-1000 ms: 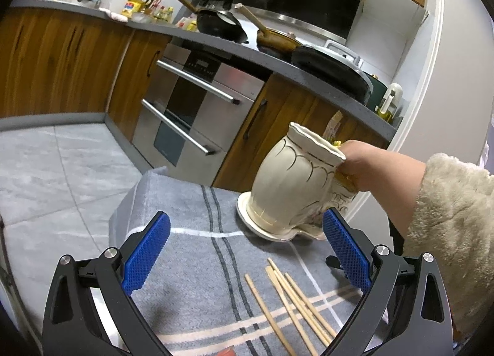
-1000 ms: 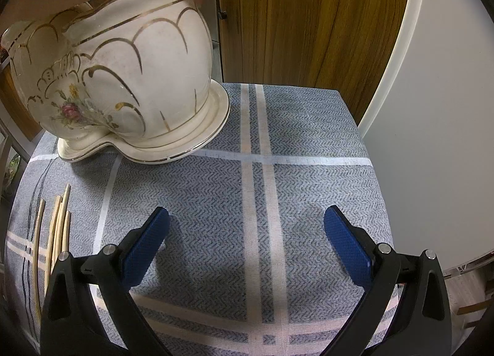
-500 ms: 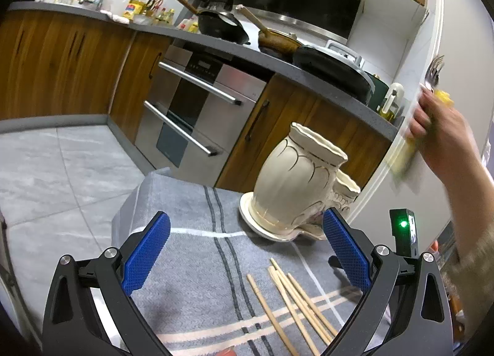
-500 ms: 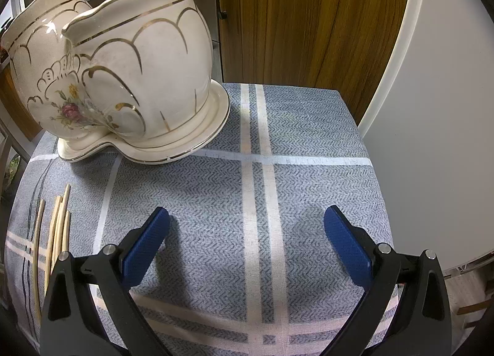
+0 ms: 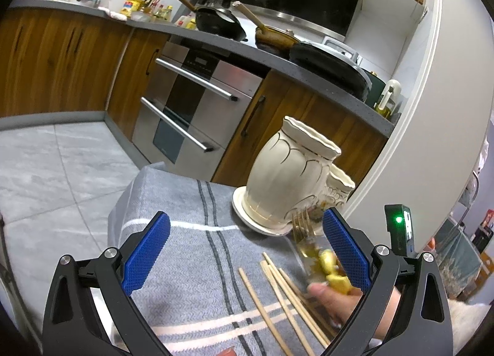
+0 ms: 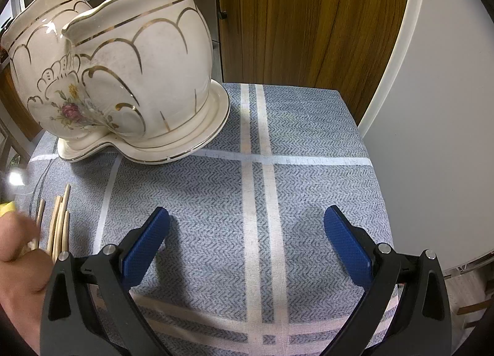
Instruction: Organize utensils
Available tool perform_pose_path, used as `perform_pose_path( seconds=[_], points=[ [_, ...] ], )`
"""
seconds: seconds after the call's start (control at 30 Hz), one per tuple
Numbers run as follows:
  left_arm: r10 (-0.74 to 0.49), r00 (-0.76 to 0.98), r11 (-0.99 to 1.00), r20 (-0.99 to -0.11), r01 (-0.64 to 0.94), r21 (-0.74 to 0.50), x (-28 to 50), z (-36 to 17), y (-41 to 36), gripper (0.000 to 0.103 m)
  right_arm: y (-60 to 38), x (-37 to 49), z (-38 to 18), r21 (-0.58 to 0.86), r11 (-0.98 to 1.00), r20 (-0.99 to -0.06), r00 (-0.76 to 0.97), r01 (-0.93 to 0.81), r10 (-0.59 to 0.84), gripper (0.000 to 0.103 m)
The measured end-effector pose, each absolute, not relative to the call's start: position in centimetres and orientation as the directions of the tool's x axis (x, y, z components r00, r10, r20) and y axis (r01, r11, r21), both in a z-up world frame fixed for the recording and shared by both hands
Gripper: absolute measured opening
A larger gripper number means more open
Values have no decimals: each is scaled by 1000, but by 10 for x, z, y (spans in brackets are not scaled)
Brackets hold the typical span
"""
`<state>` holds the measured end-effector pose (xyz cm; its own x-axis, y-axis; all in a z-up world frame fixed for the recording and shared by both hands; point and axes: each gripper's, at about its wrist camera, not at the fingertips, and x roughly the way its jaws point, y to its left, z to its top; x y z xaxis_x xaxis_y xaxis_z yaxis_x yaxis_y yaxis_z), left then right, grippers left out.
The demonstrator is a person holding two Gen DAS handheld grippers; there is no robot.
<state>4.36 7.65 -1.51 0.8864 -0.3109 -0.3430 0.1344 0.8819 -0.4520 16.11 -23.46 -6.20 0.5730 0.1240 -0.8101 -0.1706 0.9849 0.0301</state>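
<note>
While both tongs stand wide open and empty over the grey striped cloth (image 6: 308, 127), nothing is gripped. The two-pot ceramic holder (image 6: 129, 78) sits ahead and left of the right gripper (image 6: 245, 240), ahead and right of the left gripper (image 5: 245, 249). A bare hand (image 5: 333, 294) (blurred) lowers a yellow-handled fork (image 5: 304, 234) beside the chopsticks (image 5: 278, 291), between the left jaws. Approach one utensil at mid-shaft, pads square across it, then lift it vertical over a pot mouth.

no legible txt, labels or nos.
</note>
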Motion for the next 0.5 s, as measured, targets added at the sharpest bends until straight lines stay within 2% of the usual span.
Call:
perform_pose_path(
  seconds=[0.5],
  points=[
    [-321,878,879,-355,137,-456,46,-18,75,98,-236,162,-62,29,985,-811,573,-170,123,99]
  ],
)
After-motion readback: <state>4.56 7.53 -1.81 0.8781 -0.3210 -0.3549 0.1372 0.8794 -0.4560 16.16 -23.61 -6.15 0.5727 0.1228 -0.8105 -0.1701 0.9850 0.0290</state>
